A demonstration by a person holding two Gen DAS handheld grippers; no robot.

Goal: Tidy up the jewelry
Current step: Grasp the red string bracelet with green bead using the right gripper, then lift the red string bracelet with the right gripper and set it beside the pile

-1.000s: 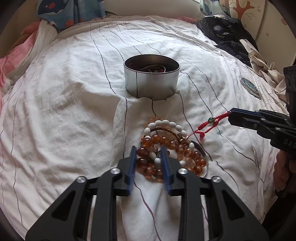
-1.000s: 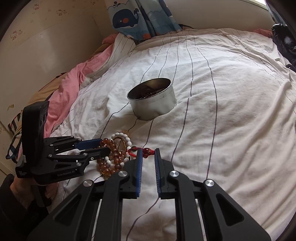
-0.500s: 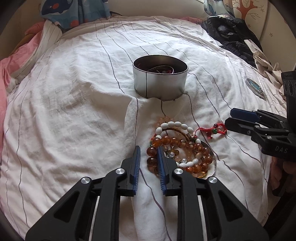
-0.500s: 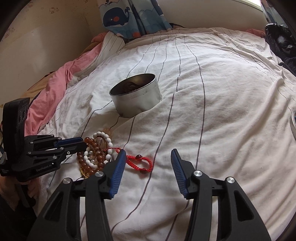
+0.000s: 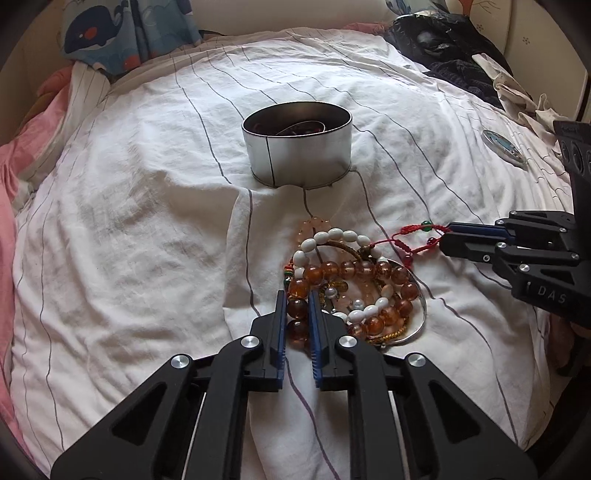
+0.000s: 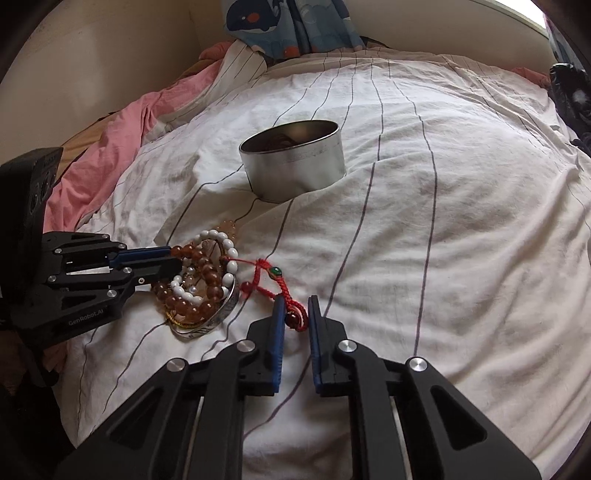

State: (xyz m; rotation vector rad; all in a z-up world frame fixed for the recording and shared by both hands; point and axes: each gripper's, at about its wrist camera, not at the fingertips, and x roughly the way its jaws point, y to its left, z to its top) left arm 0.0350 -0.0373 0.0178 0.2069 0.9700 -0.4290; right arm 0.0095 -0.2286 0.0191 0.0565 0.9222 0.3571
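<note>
A pile of bracelets lies on the white striped bedsheet (image 5: 147, 229): amber beads (image 5: 321, 273), white beads (image 5: 332, 236), a silver bangle (image 5: 421, 317). My left gripper (image 5: 296, 306) is shut on the amber bead bracelet at the pile's near edge; it also shows in the right wrist view (image 6: 173, 258). My right gripper (image 6: 295, 314) is shut on the red cord bracelet (image 6: 273, 284), which stretches from the pile; it also shows in the left wrist view (image 5: 447, 240). A round metal tin (image 5: 295, 144) with jewelry inside stands beyond the pile.
A round lid (image 5: 504, 144) lies on the sheet at the right. Dark clothes (image 5: 443, 44) are heaped at the back right. A pink blanket (image 6: 110, 147) and a whale-print cloth (image 6: 288, 26) lie at the left and back.
My right gripper has closed on the red cord bracelet after opening over it. My left gripper has closed on the amber beads.
</note>
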